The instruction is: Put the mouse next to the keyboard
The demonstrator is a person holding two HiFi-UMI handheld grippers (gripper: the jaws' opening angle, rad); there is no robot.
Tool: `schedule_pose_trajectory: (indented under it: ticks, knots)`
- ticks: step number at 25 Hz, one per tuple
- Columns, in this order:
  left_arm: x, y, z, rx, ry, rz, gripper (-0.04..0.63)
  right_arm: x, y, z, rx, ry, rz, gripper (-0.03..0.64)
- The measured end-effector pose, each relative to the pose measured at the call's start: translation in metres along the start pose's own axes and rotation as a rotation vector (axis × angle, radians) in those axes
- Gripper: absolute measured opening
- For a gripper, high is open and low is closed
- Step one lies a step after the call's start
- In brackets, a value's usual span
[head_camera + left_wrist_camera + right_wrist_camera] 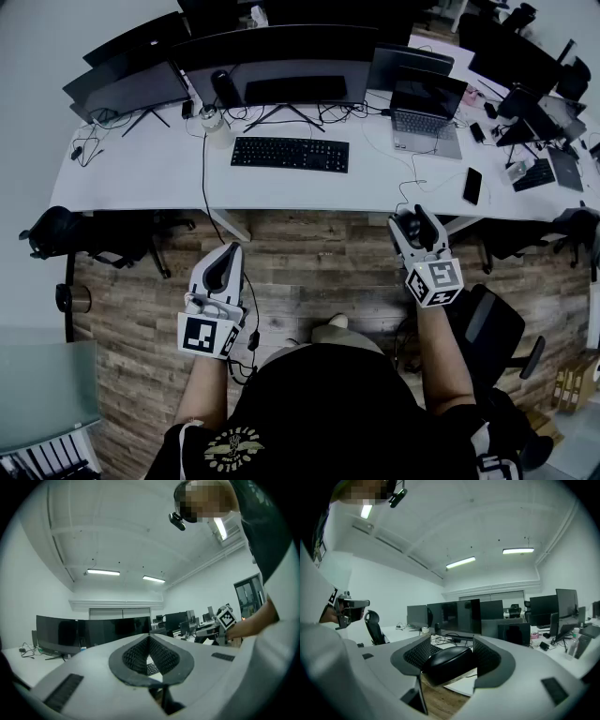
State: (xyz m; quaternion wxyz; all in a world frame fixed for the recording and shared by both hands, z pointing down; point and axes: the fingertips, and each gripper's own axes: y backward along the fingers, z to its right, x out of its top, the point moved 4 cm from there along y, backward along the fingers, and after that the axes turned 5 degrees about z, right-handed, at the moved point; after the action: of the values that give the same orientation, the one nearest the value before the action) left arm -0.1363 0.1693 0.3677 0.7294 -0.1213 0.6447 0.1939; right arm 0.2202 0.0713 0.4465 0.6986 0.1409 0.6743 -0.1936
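A black mouse [449, 663] sits between the pads of my right gripper [451, 643], which is shut on it. In the head view that gripper [415, 228] hangs over the wooden floor, just in front of the white desk's [159, 173] front edge, with the mouse [406, 228] dark between its jaws. The black keyboard [290, 154] lies on the desk, ahead and to the left of it. My left gripper [225, 269] is lower left over the floor, shut and empty; in its own view its pads [140, 654] meet at the tip.
Dark monitors [281, 56] line the back of the desk. An open laptop [427, 117] stands right of the keyboard, and a phone [472, 185] lies near the front edge. A jar [216, 124] and cables sit left of the keyboard. A black office chair [497, 328] stands at my right.
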Motion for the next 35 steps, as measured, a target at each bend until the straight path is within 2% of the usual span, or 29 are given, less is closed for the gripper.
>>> schedule_pose_trajectory:
  ticks: [11, 17, 26, 31, 35]
  knots:
    - [-0.011, -0.026, -0.03, 0.072, 0.008, 0.0, 0.002, 0.009, -0.012, -0.008, 0.019, 0.018, 0.02, 0.285]
    - [-0.018, -0.042, -0.043, 0.141, 0.001, -0.001, 0.002, 0.015, -0.02, -0.006, 0.033, 0.029, 0.036, 0.284]
    - [-0.026, -0.069, -0.052, 0.289, -0.109, 0.013, 0.002, 0.029, -0.038, -0.004, 0.066, 0.052, 0.081, 0.284]
    - [-0.028, -0.086, -0.041, 0.29, -0.148, 0.001, 0.002, 0.036, -0.05, 0.003, 0.08, 0.047, 0.098, 0.284]
    - [-0.029, -0.096, -0.04, 0.28, -0.144, -0.011, 0.002, 0.038, -0.062, 0.003, 0.083, 0.037, 0.104, 0.284]
